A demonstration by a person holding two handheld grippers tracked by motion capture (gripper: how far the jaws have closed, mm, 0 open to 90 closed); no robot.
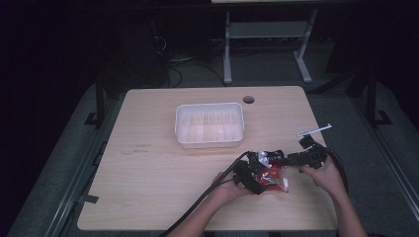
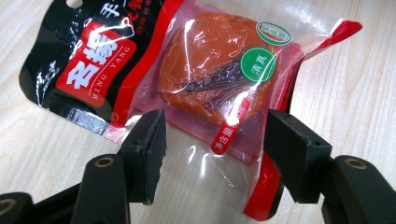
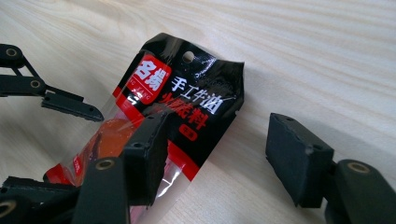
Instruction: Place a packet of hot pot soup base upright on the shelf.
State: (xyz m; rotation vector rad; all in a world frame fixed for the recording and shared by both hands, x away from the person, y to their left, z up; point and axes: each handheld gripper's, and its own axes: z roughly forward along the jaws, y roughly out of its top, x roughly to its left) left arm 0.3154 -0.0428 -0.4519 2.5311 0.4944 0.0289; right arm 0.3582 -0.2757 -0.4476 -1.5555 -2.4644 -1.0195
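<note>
A sealed snack packet (image 1: 272, 176), black and red with white lettering and a clear window over an orange block, lies flat on the wooden table near its front right. My left gripper (image 1: 253, 174) is at the packet's left end, open. In the left gripper view the packet (image 2: 205, 74) has its clear lower edge lying between the spread jaws of the gripper (image 2: 219, 156). My right gripper (image 1: 282, 161) comes in from the right, also open. In the right gripper view one pad (image 3: 149, 149) hangs over the packet (image 3: 187, 102) and the other over bare wood.
An empty white plastic tub (image 1: 210, 124) stands at the table's middle, behind the packet. A cable hole (image 1: 248, 99) sits near the far edge. A small white strip (image 1: 314, 130) lies by the right edge. Both cables trail toward the front edge.
</note>
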